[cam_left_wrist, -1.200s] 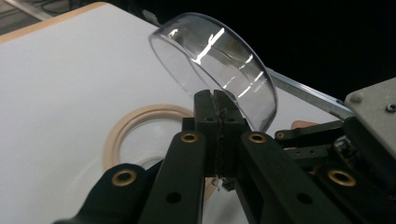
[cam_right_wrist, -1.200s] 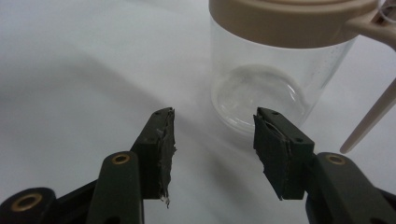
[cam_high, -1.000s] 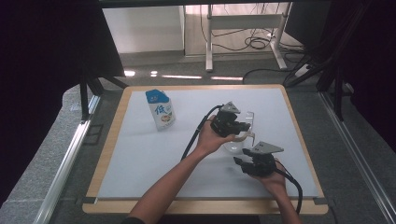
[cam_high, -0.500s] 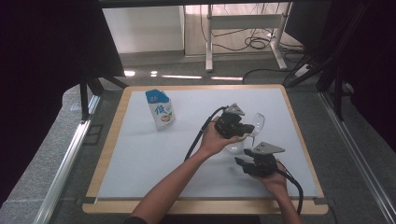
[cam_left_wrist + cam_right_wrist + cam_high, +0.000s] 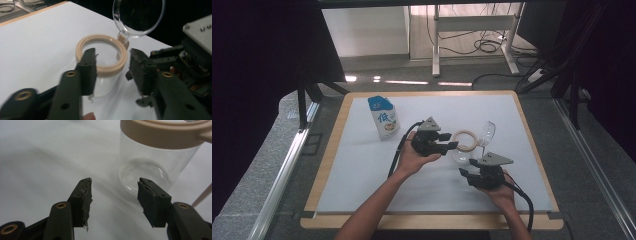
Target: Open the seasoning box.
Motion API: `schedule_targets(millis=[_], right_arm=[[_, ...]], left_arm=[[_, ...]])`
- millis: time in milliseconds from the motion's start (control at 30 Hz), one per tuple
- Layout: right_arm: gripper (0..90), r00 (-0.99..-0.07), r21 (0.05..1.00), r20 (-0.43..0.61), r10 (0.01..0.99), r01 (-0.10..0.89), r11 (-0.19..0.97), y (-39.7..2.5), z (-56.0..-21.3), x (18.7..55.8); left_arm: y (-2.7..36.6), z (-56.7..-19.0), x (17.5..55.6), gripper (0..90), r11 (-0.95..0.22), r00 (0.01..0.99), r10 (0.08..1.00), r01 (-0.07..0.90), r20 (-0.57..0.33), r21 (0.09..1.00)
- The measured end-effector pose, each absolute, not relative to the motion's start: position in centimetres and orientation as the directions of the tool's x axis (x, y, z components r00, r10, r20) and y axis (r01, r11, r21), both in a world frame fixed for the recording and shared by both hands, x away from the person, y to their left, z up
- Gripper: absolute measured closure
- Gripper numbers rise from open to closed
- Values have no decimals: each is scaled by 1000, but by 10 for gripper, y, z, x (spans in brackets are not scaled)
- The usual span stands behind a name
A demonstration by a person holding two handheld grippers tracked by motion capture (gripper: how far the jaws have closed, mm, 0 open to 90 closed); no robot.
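Left claw (image 5: 111, 71) stands wide at the tan rim of the clear jar (image 5: 463, 146), centre right of the high view, its hinged lid (image 5: 486, 134) tipped open. Right claw (image 5: 113, 201) gapes wide just below. A milk carton (image 5: 383, 118) stands upper left on the table (image 5: 362, 170).

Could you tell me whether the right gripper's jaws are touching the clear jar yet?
Apart. In the right gripper view, the right gripper stands open, with white table showing between both jaws and the clear jar beyond them.
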State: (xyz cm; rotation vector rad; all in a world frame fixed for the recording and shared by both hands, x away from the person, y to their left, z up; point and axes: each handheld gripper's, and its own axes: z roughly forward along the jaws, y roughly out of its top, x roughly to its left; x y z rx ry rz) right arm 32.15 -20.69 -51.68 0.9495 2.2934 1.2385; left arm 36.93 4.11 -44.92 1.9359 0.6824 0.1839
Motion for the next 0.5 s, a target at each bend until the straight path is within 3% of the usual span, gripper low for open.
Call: schedule_targets(millis=[200, 500], right_arm=[[450, -711, 852, -16, 703, 359, 382, -203, -516, 320], [440, -727, 850, -25, 686, 345, 397, -192, -517, 317]], left_arm=[[66, -461, 356, 391, -310, 816, 553, 388, -167, 868], [99, -479, 337, 332, -308, 784, 599, 410, -160, 858]])
